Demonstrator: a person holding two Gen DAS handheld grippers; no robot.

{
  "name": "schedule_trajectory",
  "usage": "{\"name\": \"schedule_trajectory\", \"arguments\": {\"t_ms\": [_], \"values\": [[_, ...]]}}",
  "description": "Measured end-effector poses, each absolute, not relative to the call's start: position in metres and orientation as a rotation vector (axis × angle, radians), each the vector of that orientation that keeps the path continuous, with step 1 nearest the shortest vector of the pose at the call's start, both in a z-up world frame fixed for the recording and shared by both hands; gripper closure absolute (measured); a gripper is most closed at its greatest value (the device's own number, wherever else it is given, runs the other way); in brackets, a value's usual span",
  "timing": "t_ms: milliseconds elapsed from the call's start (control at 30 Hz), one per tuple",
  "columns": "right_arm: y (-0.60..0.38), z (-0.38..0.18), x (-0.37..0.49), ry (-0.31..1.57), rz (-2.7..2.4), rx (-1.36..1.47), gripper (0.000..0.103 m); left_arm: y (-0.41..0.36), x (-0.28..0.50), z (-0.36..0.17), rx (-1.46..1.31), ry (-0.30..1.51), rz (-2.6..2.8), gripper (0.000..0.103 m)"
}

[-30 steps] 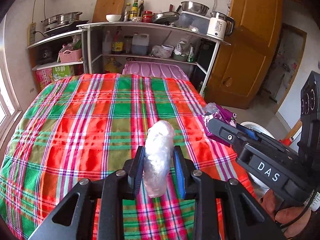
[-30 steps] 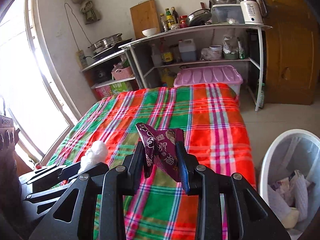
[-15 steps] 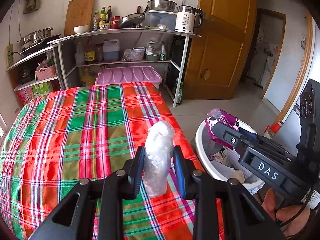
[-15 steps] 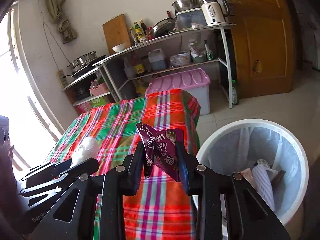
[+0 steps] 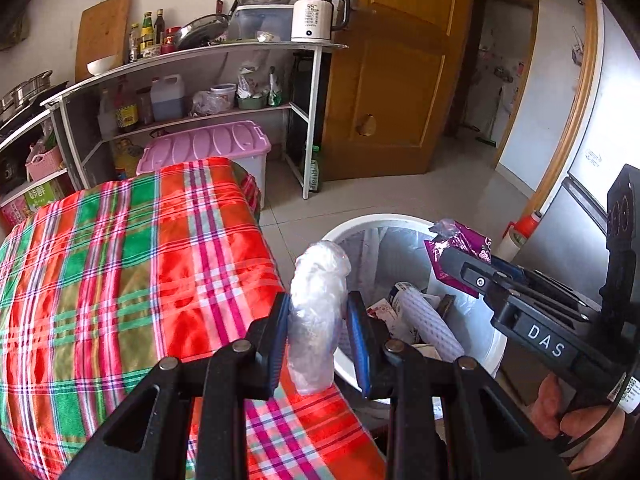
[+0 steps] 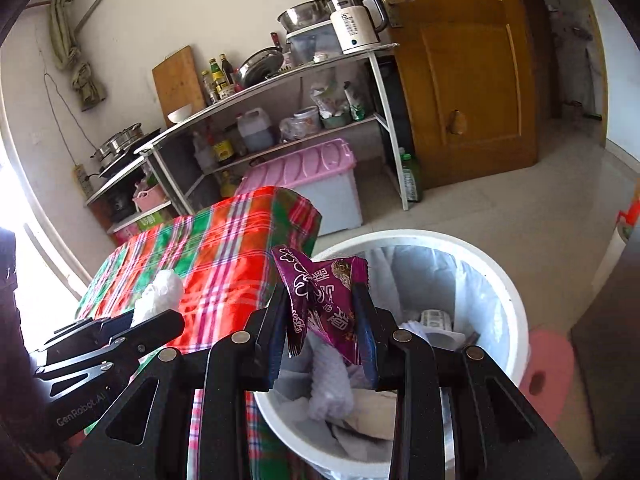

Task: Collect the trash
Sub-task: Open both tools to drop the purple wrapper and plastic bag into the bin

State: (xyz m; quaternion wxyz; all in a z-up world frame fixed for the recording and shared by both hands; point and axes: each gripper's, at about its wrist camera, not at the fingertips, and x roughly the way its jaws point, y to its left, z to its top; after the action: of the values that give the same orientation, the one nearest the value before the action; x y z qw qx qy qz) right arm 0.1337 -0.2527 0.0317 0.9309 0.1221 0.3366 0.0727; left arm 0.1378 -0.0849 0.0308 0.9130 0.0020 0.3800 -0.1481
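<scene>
My left gripper [image 5: 318,336] is shut on a crumpled clear plastic wrap [image 5: 318,300], held over the right edge of the plaid table [image 5: 120,280], beside the white trash bin [image 5: 400,222]. My right gripper [image 6: 322,320] is shut on a purple snack wrapper [image 6: 320,292], which hangs over the bin's [image 6: 460,248] near rim. The bin is lined with a plastic bag and holds several pieces of trash [image 6: 332,392]. In the left wrist view the right gripper [image 5: 452,258] and its purple wrapper [image 5: 468,240] reach over the bin. The left gripper [image 6: 156,314] with its plastic wrap [image 6: 160,292] shows low on the left of the right wrist view.
A metal shelf rack [image 5: 200,80] with bottles, pans and a kettle [image 5: 316,14] stands behind the table. A pink-lidded storage box [image 5: 208,146] sits under it. A wooden door [image 5: 392,88] is at the right. A pink stool [image 6: 548,376] stands beside the bin.
Both grippers have swung to the right, from over the plaid table to the trash bin, each still holding its piece of trash. The bin has come into close view.
</scene>
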Motion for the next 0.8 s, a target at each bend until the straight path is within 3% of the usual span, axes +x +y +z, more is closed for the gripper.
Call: {"name": "schedule_trajectory", "arguments": {"t_ms": [233, 300, 433, 533, 800], "values": [[-0.282, 0.007, 0.143, 0.760, 0.054, 0.221, 0.066, -0.121, 0.147, 0.008, 0.035, 0.846, -0.357, 0.073], [-0.288, -0.001, 0.149, 0.793, 0.044, 0.214, 0.064, -0.128, 0.150, 0.001, 0.029, 0.873, -0.359, 0.067], [-0.292, -0.013, 0.152, 0.827, 0.032, 0.182, 0.056, -0.133, 0.152, -0.007, 0.020, 0.891, -0.349, 0.046], [-0.295, -0.015, 0.150, 0.817, 0.030, 0.187, 0.048, -0.134, 0.150, -0.007, 0.013, 0.892, -0.352, 0.045], [-0.297, -0.004, 0.122, 0.754, 0.018, 0.211, 0.047, -0.131, 0.129, 0.005, 0.028, 0.811, -0.339, 0.040]]}}
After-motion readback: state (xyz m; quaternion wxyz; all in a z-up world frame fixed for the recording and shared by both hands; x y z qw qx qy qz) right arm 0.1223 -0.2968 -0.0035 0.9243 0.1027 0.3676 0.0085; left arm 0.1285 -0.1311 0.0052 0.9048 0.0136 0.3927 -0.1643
